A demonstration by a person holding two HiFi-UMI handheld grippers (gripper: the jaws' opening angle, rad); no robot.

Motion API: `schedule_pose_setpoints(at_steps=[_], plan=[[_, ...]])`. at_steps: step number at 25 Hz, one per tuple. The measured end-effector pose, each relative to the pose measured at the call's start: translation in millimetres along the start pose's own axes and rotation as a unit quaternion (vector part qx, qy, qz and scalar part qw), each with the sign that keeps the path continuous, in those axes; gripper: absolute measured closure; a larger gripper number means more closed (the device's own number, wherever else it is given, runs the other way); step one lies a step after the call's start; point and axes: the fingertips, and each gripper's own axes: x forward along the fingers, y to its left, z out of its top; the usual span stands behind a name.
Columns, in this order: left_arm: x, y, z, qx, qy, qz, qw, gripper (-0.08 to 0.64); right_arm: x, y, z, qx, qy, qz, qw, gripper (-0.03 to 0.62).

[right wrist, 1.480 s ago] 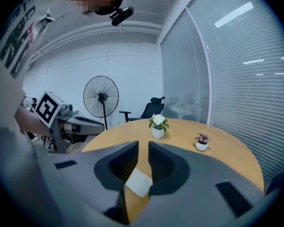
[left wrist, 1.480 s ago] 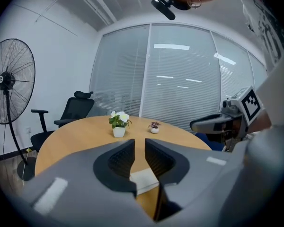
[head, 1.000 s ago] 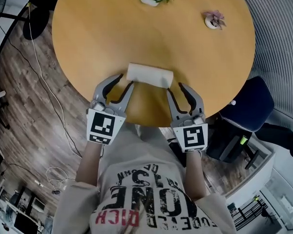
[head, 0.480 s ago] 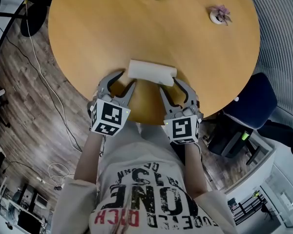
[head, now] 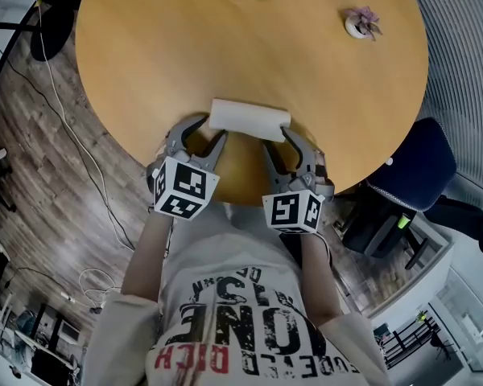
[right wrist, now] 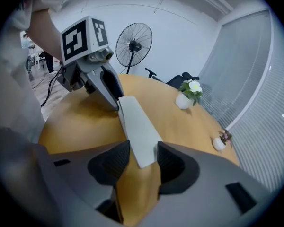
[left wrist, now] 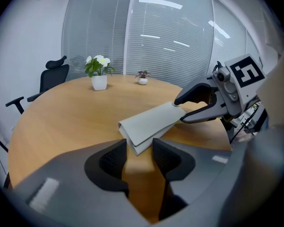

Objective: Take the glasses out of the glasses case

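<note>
Glasses case (head: 249, 119) lies flat on the bench (head: 185, 47), lower middle of the head view and close to the near edge. It is closed and no glasses are visible.

Left gripper (head: 208, 129) is at the case's left end and right gripper (head: 280, 137) at its right end, both angled down toward it. Both sets of jaws have just been opening and now stand wide. In each gripper view one end of the case reaches in between the jaw tips, but the pads aren't pressing on it, so neither has a grip.

Handling, my read:
- The case is pale grey, slim and flat, with folded layers showing at the left end. It is probably a light fold-over type with semi-stiff panels.
- The bench top is smooth wood, so the case will likely skate if pushed from one side only.
- The contents are fragile, so don't squeeze across the flat faces.

Where to hold: pinch one short end lightly across its width as an anchor. Use the other gripper on the flap edge at the layered end and peel it open. Once the glasses are exposed, take them by the bridge or a temple, not the lenses.

The flap's closure type can't be made out from here.
</note>
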Motion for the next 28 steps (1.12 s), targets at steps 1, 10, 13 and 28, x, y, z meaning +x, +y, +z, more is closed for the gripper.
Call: schedule_pose_setpoints(at_steps=[1,10,13,28], plan=[[0,0,0,0.0,0.002,-0.002,1.0,0.379,1,0,-1,0.001,0.001,0.0,1.0,0.44],[3,0,0,-0.042,-0.006,-0.02,0.9989,0.38,2,-1,-2,0.001,0.004,0.0,1.0,0.44],[3,0,1,-0.039,-0.007,-0.017,0.9991,0.388,1,-2,-1,0.003,0.003,0.0,1.0,0.44],[5,-3,0,-0.037,-0.007,-0.014,0.9992,0.391,-10,-23,15,0.049,-0.03,-0.013,0.998,0.484]])
